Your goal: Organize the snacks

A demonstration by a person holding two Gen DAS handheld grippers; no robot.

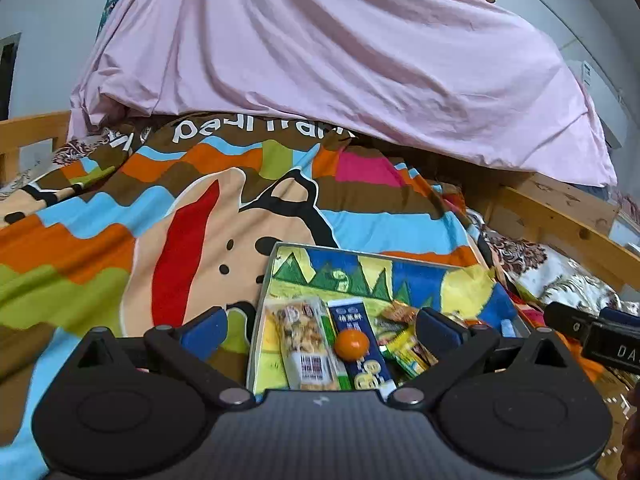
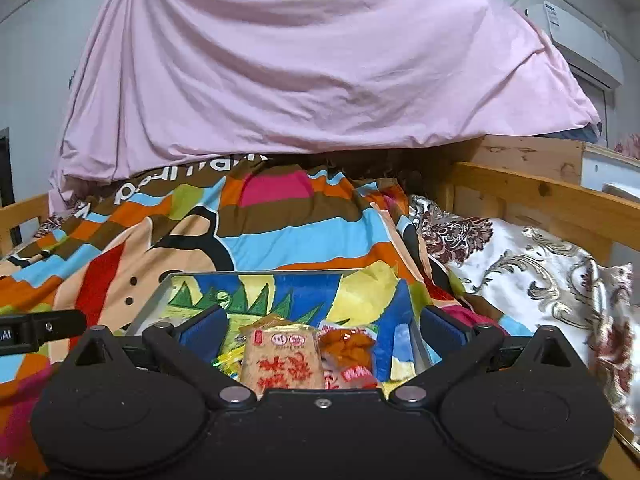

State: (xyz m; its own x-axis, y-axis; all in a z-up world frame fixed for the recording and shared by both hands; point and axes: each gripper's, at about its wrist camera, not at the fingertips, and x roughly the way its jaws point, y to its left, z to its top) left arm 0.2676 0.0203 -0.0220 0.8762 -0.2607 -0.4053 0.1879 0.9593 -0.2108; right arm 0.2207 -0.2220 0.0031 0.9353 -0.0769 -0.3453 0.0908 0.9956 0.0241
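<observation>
Both my left gripper and right gripper gape wide, holding nothing above the tray. I'd pick next the orange ball mid-tray, closing gently so it can't roll.

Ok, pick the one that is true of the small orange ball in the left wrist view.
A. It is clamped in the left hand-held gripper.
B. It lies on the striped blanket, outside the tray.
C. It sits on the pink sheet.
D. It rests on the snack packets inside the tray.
D: the orange ball rests on the packets in the tray, between a nut bar and a blue packet, with the left hand-held gripper open around nothing.
</observation>
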